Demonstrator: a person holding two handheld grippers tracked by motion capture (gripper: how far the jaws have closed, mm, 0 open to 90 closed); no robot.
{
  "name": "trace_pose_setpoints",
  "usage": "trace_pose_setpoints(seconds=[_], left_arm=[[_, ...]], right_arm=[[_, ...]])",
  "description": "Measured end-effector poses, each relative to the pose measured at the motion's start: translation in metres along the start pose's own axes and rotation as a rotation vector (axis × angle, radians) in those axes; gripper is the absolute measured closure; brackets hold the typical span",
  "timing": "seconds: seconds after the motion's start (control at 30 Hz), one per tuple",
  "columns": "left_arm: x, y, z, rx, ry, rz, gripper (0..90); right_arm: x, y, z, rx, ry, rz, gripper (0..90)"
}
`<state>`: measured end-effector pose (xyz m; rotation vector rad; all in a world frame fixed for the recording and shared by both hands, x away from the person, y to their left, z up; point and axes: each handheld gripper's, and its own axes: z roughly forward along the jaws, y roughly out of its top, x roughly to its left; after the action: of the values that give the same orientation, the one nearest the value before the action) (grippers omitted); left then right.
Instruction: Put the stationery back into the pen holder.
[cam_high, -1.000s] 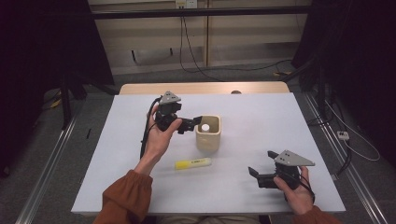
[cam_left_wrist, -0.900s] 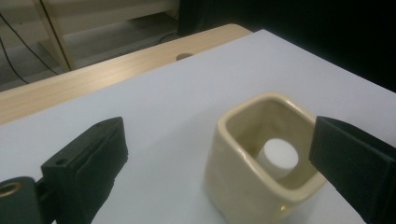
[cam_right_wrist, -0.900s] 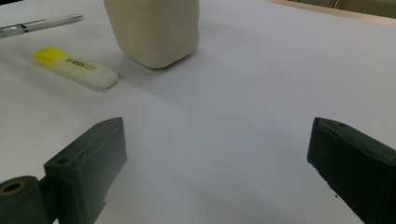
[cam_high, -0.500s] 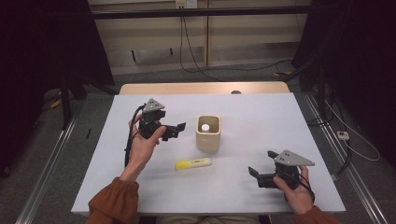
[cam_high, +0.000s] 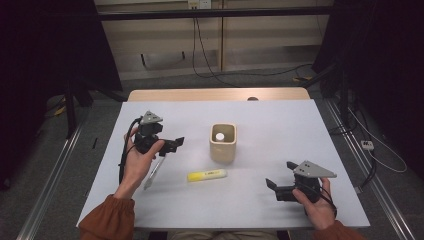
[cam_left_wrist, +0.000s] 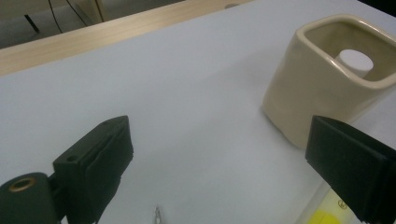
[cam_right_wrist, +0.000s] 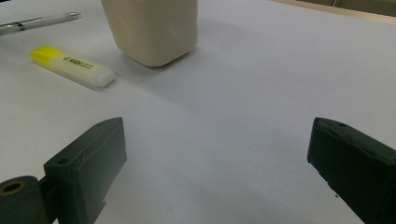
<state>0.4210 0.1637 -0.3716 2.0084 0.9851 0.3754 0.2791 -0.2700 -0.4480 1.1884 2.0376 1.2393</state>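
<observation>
Lying on the white table (cam_high: 280, 125), a yellow highlighter (cam_high: 206, 175) is seen near the middle, just on the near side of a cream square cup (cam_high: 223, 142) that stands upright with a white round object (cam_high: 220, 136) inside it. A silver pen (cam_high: 153, 173) is laid to the left of the highlighter, apart from it, directly below the left tool (cam_high: 172, 145). The left tool is held above the table at the left, well apart from the cup, with its jaws spread wide and nothing gripped between them; in the left gripper view the cup (cam_left_wrist: 329, 79) is seen ahead and to the right, the white round object (cam_left_wrist: 355, 63) is visible through its open top, and a corner of the highlighter (cam_left_wrist: 322, 217) is seen at the bottom edge beside the right jaw. The right tool (cam_high: 272, 186) is held low at the near right of the table, released and empty, with its jaws wide apart. In the right gripper view the cup (cam_right_wrist: 149, 28), the highlighter (cam_right_wrist: 72, 65) and the pen (cam_right_wrist: 37, 22) are all seen farther off, none of them between the jaws. Neither tool is in contact with any object.
</observation>
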Motion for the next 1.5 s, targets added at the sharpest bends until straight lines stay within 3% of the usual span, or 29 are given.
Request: trace_pose_setpoints(seconds=[0.13,0.27,0.3,0.4,0.53,0.8,1.07,1.13,1.5], left_arm=[[0.005,-0.009,-0.003,0.048,0.015,0.022,7.8],[0.01,-0.015,-0.008,0.047,0.039,0.007,8.4],[0.011,-0.017,-0.007,0.043,0.041,-0.013,8.4],[0.015,-0.023,-0.006,0.088,0.04,-0.011,8.4],[0.016,-0.027,-0.001,0.148,0.068,-0.018,9.9],[0.026,-0.037,0.001,0.237,0.033,-0.066,13.1],[0.034,-0.049,0.008,0.329,0.05,-0.114,26.7],[0.034,-0.051,0.01,0.352,0.042,-0.107,34.1],[0.028,-0.054,0.023,0.408,0.059,-0.087,52.4]], right_arm=[[0.0,0.0,0.001,0.002,0.002,0.001,4.5],[0.0,0.0,0.0,0.0,0.006,-0.003,4.5],[0.001,0.0,0.0,0.0,0.008,-0.005,4.5],[0.001,0.0,0.0,-0.001,0.014,-0.006,4.5],[0.001,0.0,0.0,0.001,0.017,-0.009,4.5],[0.001,0.0,0.0,0.004,0.015,-0.011,4.5],[0.001,0.0,0.001,0.005,0.016,-0.01,4.4],[0.001,0.0,0.001,0.006,0.016,-0.011,4.4],[0.002,0.0,0.001,0.009,0.021,-0.014,4.5]])
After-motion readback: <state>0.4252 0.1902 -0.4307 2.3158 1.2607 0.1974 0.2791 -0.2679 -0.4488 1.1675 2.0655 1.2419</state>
